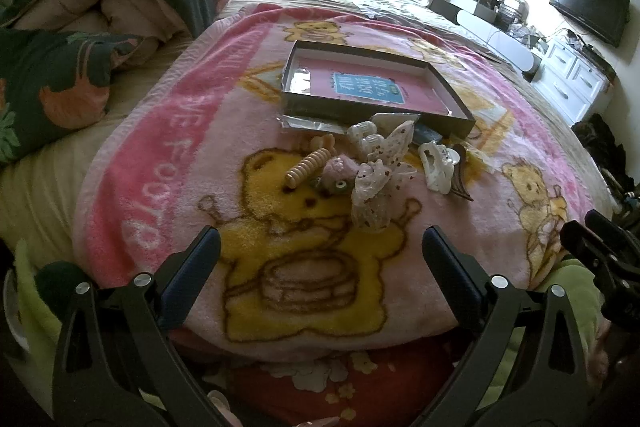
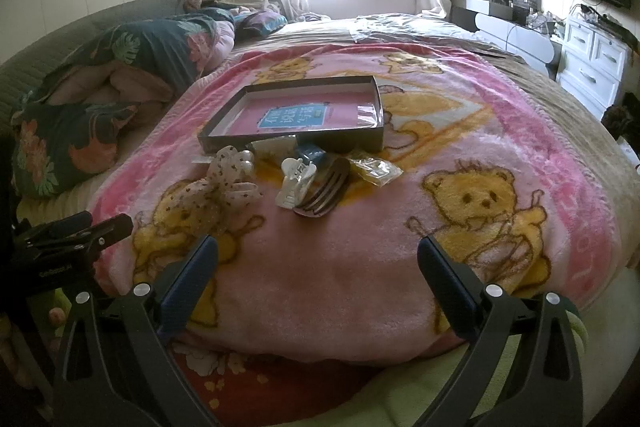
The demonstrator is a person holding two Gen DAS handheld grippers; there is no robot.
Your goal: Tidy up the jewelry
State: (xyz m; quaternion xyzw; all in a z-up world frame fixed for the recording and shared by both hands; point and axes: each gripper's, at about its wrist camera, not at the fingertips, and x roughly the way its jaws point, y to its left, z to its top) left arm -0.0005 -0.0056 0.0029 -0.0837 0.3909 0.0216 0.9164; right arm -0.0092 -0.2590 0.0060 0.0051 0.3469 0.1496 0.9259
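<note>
- Bedroom, daylight from the window; pink bear blanket [image 1: 168, 163] spread over the bed serves as the work surface.
- Progress, as judged: nothing sorted yet. Box [image 1: 460, 125] sits open near the middle of the blanket, and inside it only a pink card with a blue label shows; no piece lies in it.
- Pile of pieces lies on the blanket just in front of the box's near wall, all still to be moved.
- Count, left to right in the left wrist view: one cream spiral hair tie [image 1: 305, 167]; one small pink-and-green piece, too blurred to name; one spotted fabric bow [image 1: 380, 179]; two pale claw clips [image 1: 362, 137]; one white claw clip [image 1: 434, 163]; one dark curved clip [image 2: 326, 193]; one small clear bag [image 2: 376, 169] with something yellow inside.
- Some pieces overlap, so the count may run short.
- Left gripper [image 1: 320, 259]: fingers wide apart, empty, low over the near blanket, short of the pile.
- Right gripper [image 2: 318, 259]: fingers wide apart, empty, likewise short of the pile.
</note>
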